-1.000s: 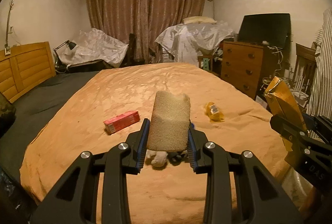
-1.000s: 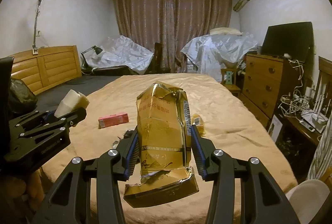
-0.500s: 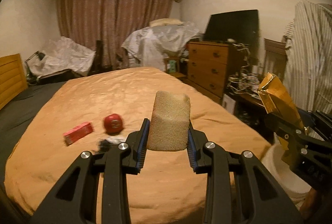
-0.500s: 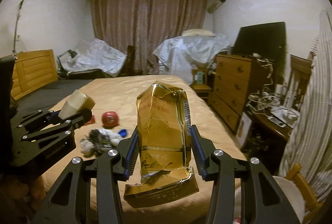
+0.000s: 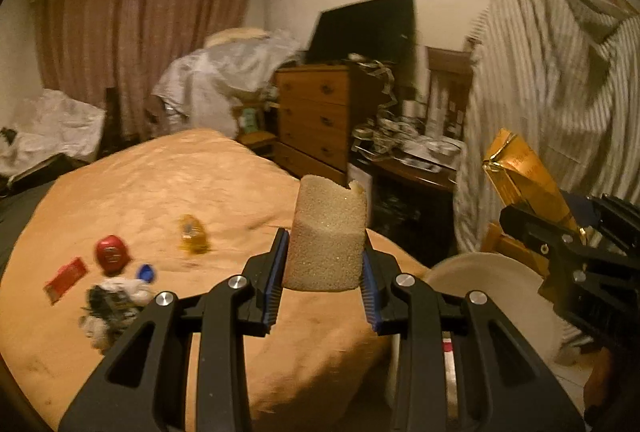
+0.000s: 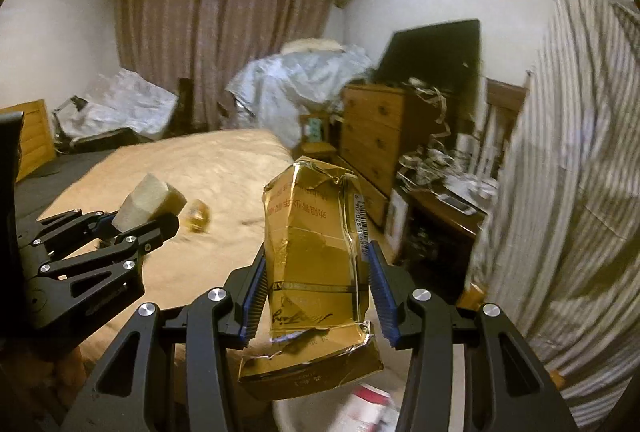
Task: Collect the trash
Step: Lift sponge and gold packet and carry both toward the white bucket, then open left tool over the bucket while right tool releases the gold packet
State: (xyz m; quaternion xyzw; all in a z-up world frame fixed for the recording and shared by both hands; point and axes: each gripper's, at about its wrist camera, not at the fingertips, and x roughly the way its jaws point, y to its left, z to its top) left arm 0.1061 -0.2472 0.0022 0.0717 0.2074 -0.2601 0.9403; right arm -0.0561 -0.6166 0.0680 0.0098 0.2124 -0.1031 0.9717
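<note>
I've swung both tongs off to the right since a second ago: the headboard has slid out of my left view, and the dresser [image 5: 316, 112], the striped cloth [image 5: 552, 104] and a white bin [image 5: 492, 280] have come in. My left tongs [image 5: 325, 266] are clamped on the sponge block [image 5: 326, 232], which stands upright between the blue pads, over the near corner of the bed [image 5: 160, 184]. My right tongs [image 6: 316, 296] are pinching the crumpled gold box [image 6: 314, 252], upright too, its torn bottom flap hanging below the pads.

From the left camera the bin's rim sits at about four o'clock, just past the bed's corner, with the right tongs and their gold box above it at three o'clock. From the right camera the left tongs show at nine o'clock with the sponge poking out of them.

Trash left on the bedspread, all around eight to nine o'clock in the left view: a red round tin [image 5: 111, 252], a flat red packet [image 5: 64, 279], a blue cap [image 5: 146, 272], a crumpled dark-and-white heap [image 5: 112, 302], and a small yellow wrapper [image 5: 194, 232] further in. The picture is smeared with motion, so the heap may be paper or plastic, I can't say which.

At the right view's bottom edge, six o'clock, something white and red [image 6: 368, 408] lies below the gold box, perhaps in the bin.
</note>
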